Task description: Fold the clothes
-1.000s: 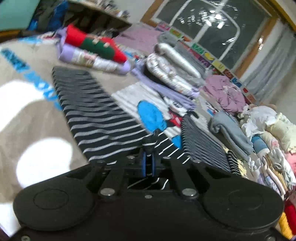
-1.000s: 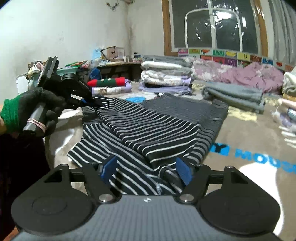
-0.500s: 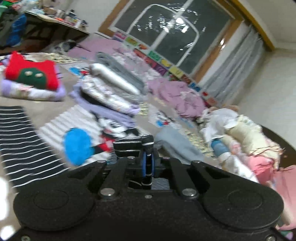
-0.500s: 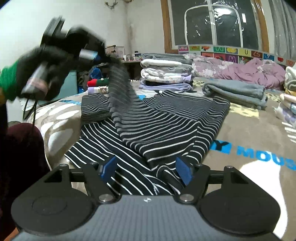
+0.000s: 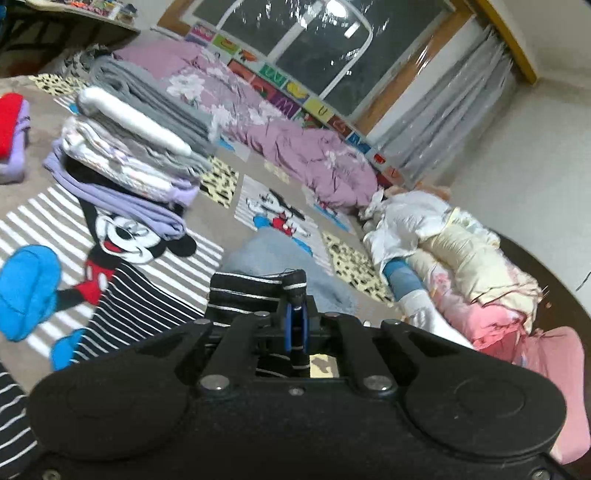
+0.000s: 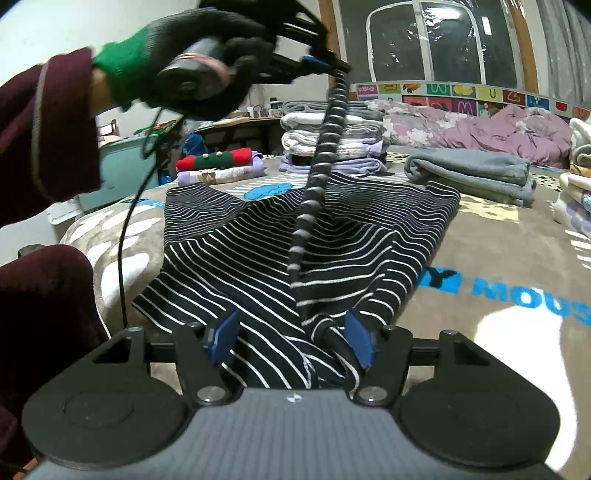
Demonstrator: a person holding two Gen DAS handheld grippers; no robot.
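Black knit with thin white stripes, the striped garment [image 6: 332, 236] lies spread over the middle of the right wrist view, on a beige blanket [image 6: 498, 258] printed with blue letters and white patches. One part of it is lifted: a narrow, edge-on strip of the cloth rises from the centre of the frame up to the upper middle, where the left hand-held gripper [image 6: 341, 68] has it pinched. That gripper is held by a hand in a black glove [image 6: 207, 55] with a green cuff, above a dark red sleeve [image 6: 44, 129] at the upper left.

In the left wrist view the left hand-held gripper [image 5: 295, 314] sits at lower centre with its blue pads pressed together on a bunched fold of the striped cloth, which hangs off to the left of the fingers.

The right hand-held gripper [image 6: 291, 341] is at the bottom centre of its view, its blue pads spread wide on either side of the near end of the garment, gripping nothing.

Further out, a stack of folded linens [image 6: 332, 147] stands behind the garment at upper centre, a folded grey item [image 6: 472, 173] lies to its right, and a red and green folded piece [image 6: 218, 158] rests on a pale pile to the left. A purple quilt [image 5: 295, 147] lies below the window [image 5: 314, 33] in the upper part of the left wrist view.
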